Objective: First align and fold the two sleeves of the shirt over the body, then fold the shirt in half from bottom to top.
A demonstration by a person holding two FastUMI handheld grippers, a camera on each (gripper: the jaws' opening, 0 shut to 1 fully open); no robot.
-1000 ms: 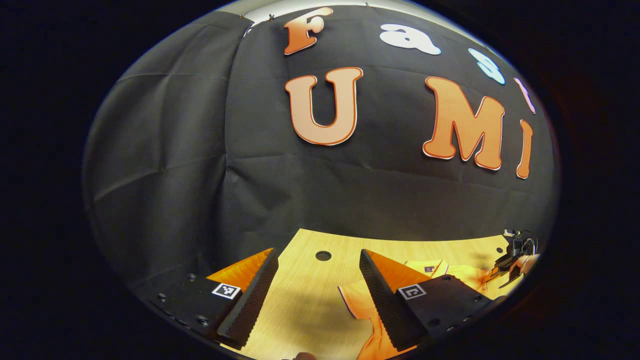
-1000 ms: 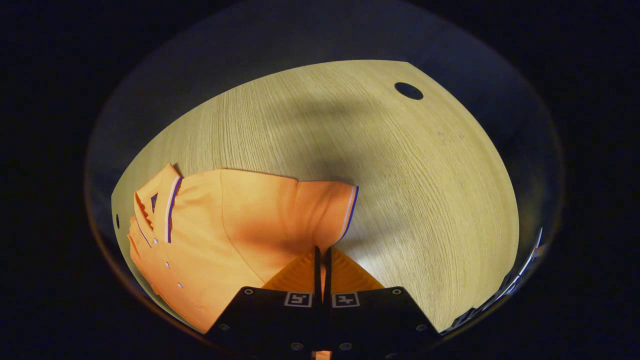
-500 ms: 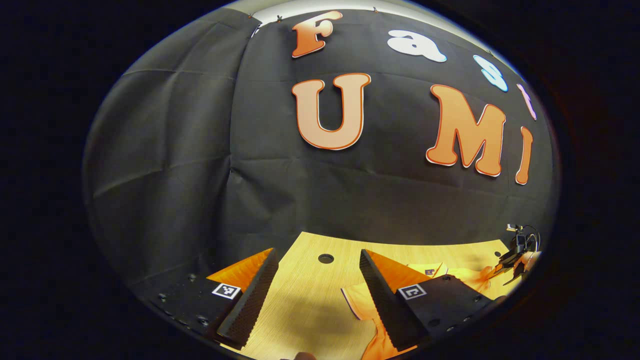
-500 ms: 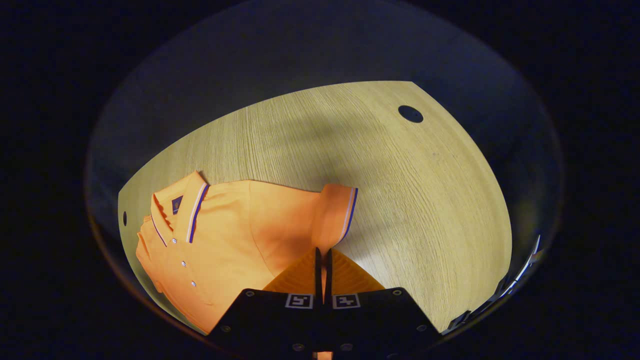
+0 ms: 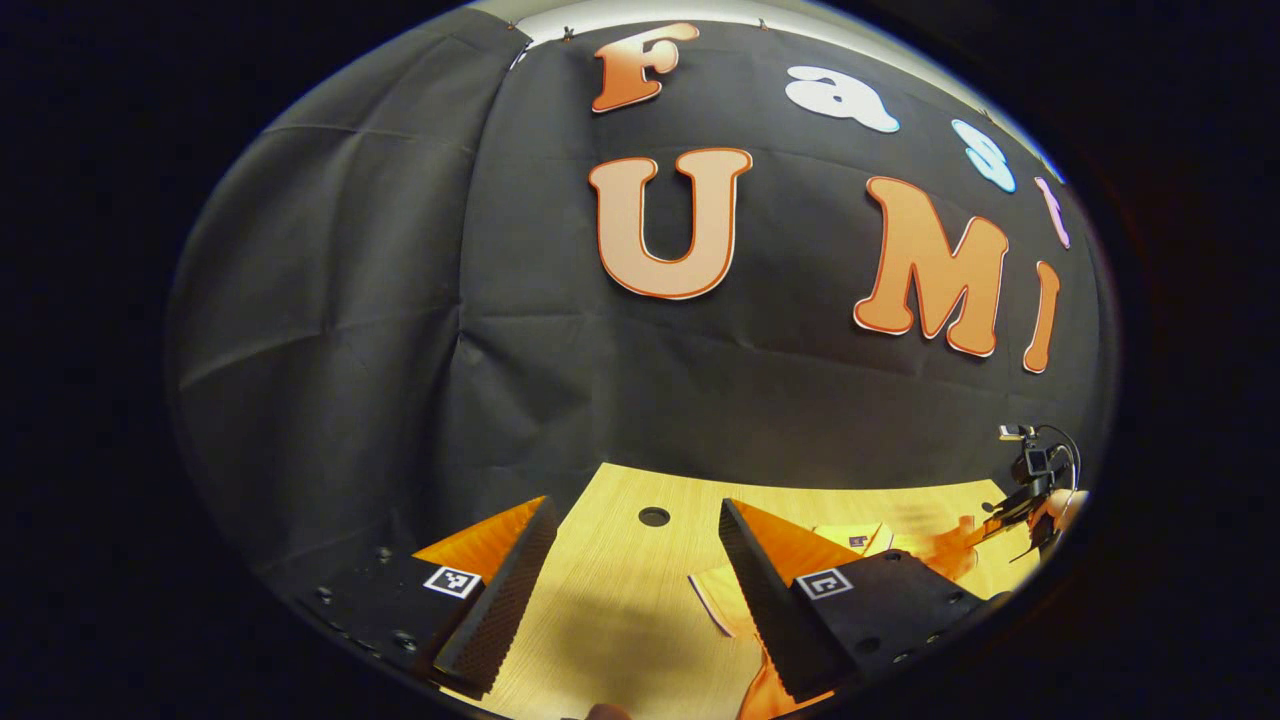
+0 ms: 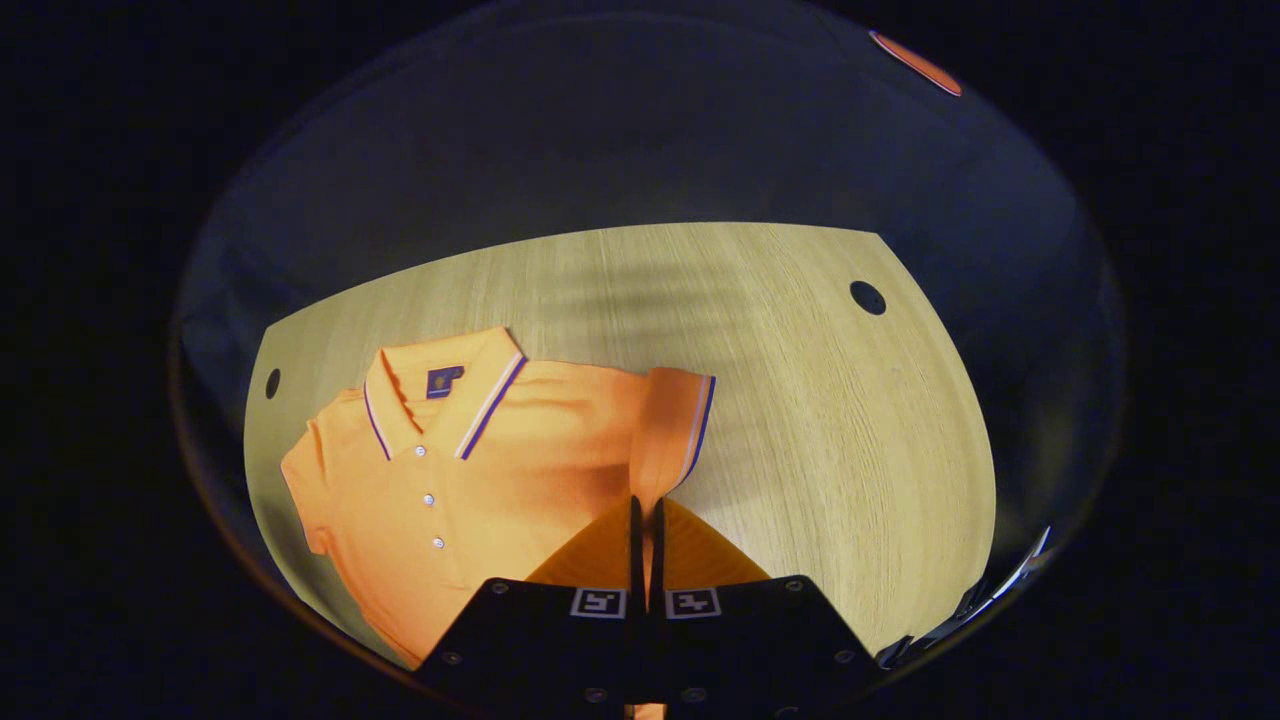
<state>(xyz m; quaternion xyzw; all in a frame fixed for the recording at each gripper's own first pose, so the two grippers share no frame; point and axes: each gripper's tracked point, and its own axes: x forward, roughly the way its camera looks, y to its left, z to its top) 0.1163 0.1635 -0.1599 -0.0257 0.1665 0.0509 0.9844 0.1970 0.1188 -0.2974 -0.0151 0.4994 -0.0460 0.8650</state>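
Note:
An orange polo shirt (image 6: 470, 480) with striped collar (image 6: 440, 395) and buttons lies face up on the wooden table (image 6: 820, 430). In the right gripper view, my right gripper (image 6: 645, 510) is shut on the edge of one short sleeve (image 6: 672, 430), which stands lifted off the table beside the body. In the left gripper view, my left gripper (image 5: 637, 508) hangs open over bare wood with nothing between its fingers. The shirt's other sleeve (image 5: 725, 600) lies just past its right finger. Farther off at the right edge is the right gripper (image 5: 1030, 490), held by a hand (image 5: 1065, 505).
The table has round holes (image 6: 867, 297) (image 6: 272, 382) near its far corners, and one hole (image 5: 653, 516) lies ahead of the left gripper. The black cloth wall (image 5: 600, 380) rises right behind the table's far edge.
The right gripper has swung with the sleeve, which now stands narrower and closer to the shirt body; the collar has turned in its view. The left gripper has barely moved and stays open.

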